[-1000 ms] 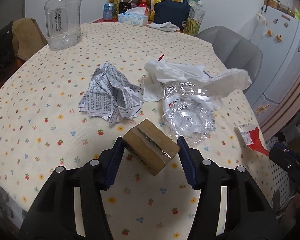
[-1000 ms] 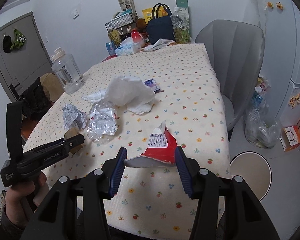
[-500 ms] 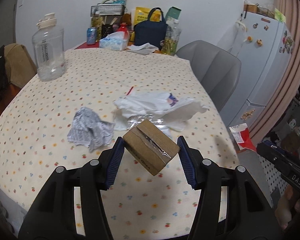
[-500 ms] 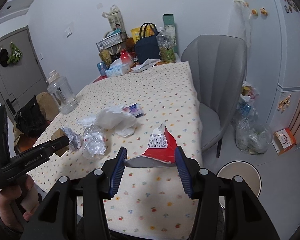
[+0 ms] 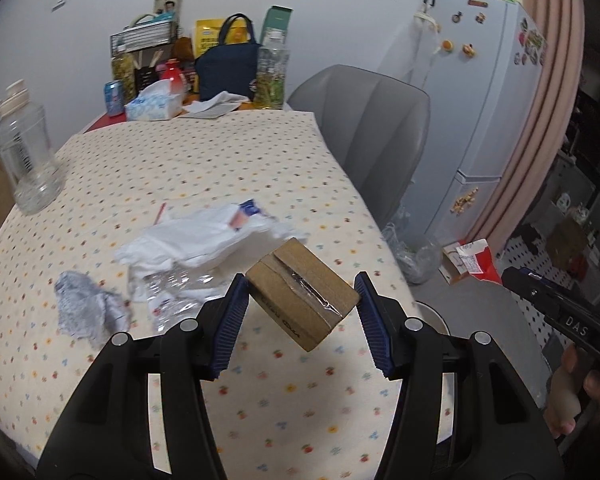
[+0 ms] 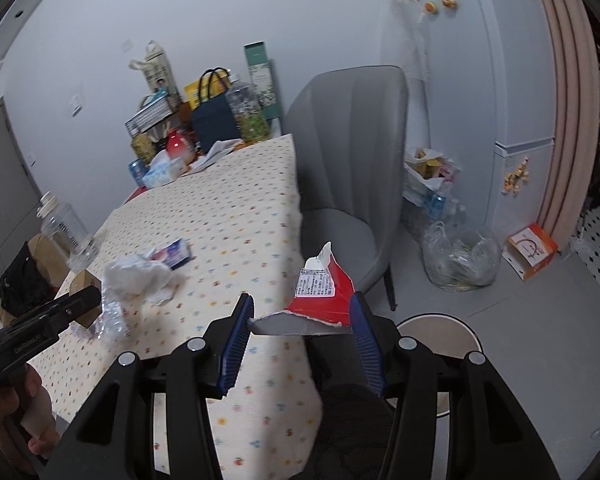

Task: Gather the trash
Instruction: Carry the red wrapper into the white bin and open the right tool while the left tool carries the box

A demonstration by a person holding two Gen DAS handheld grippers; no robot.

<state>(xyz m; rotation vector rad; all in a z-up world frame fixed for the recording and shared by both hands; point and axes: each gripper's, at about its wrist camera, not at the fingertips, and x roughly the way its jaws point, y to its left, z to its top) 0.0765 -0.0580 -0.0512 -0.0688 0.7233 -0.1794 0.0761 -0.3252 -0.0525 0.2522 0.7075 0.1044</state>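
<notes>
The left gripper (image 5: pixel 300 312) pinches a taped cardboard box (image 5: pixel 302 292) above the dotted table (image 5: pixel 204 168); the right gripper (image 6: pixel 300 330) pinches a torn red carton (image 6: pixel 320 300)

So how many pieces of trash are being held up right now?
2. The small cardboard box sits in the left gripper, and the torn red carton sits in the right gripper. More trash lies on the table.

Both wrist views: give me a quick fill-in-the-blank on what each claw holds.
1. The left claw is shut on a small ____ box.
2. The right claw grips a torn ____ carton.
3. The crumpled newspaper lies on the ____.

Missing: cardboard; red; table
</notes>
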